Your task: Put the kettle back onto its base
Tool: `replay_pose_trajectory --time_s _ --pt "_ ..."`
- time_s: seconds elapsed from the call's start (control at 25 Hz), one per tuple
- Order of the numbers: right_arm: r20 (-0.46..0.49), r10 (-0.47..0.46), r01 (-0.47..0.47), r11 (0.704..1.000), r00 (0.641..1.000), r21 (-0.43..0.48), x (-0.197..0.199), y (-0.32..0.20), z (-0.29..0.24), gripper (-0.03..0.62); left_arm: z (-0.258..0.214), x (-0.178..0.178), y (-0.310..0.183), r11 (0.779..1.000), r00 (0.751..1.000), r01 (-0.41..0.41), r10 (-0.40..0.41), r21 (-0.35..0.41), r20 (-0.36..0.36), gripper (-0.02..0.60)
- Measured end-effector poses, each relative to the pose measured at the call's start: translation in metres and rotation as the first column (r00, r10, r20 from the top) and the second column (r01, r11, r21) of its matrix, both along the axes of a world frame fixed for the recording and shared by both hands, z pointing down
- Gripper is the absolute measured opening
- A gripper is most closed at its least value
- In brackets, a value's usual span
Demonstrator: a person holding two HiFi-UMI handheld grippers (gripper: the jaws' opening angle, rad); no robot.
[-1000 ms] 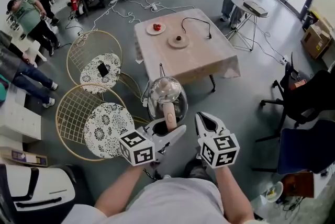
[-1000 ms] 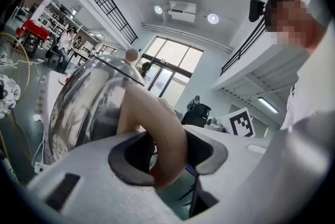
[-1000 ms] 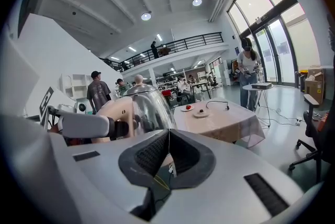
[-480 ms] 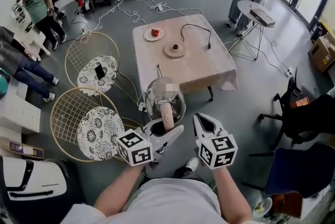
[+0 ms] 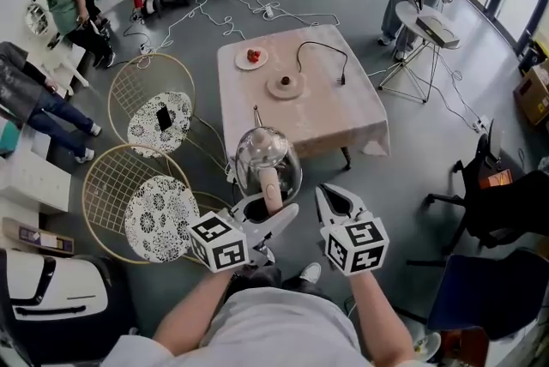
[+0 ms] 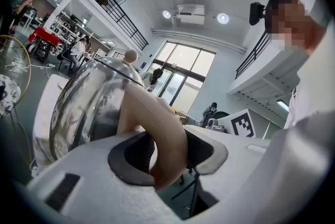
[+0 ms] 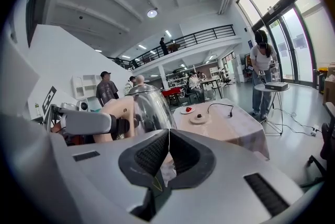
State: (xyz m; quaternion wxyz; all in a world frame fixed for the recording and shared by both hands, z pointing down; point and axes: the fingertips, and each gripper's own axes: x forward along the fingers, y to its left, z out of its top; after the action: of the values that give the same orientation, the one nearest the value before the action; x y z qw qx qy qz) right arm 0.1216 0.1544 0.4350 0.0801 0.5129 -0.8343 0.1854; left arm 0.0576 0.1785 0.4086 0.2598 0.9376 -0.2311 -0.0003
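A shiny steel kettle (image 5: pixel 268 158) with a beige handle (image 5: pixel 269 188) hangs in the air in front of me, held upright. My left gripper (image 5: pixel 268 204) is shut on that handle; in the left gripper view the handle (image 6: pixel 159 134) sits clamped between the dark pads, with the kettle body (image 6: pixel 89 105) behind it. My right gripper (image 5: pixel 329 201) is shut, pads together, with nothing between them. It hovers just right of the kettle (image 7: pixel 146 108). The round kettle base (image 5: pixel 286 85) lies on the table (image 5: pixel 343 112) ahead, with a black cord (image 5: pixel 322 48) running from it.
A small plate of red fruit (image 5: pixel 252 57) sits at the table's far left corner. Two round wire chairs (image 5: pixel 154 108) stand to the left. A tripod stand (image 5: pixel 425 35) with a person beside it is at the back right, a dark office chair (image 5: pixel 497 202) at the right.
The kettle and both grippers keep their place in the head view, while the table and chairs have slid slightly as the view shifted. Both grips are unchanged.
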Motion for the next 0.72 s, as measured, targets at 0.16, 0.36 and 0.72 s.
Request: replay_pose_trajectory --time_s 0.16,0.36,0.72 --pt "0.0 -0.011 0.011 1.0 1.0 -0.012 -0.004 -0.009 0.004 0.005 0.002 0.0 -0.011 1.0 1.0 0.001 -0.001 -0.005 0.0 0.164" --pt "-0.011 0.013 -0.013 1.0 1.0 -0.01 -0.007 -0.029 0.005 0.005 0.005 -0.003 -0.033 1.0 1.0 -0.02 0.02 -0.007 -0.014 0.164" --pt "-0.029 0.071 -0.071 0.997 0.997 -0.012 -0.017 -0.086 0.007 0.005 0.007 -0.011 -0.095 0.996 0.996 -0.09 0.09 0.004 -0.02 0.166"
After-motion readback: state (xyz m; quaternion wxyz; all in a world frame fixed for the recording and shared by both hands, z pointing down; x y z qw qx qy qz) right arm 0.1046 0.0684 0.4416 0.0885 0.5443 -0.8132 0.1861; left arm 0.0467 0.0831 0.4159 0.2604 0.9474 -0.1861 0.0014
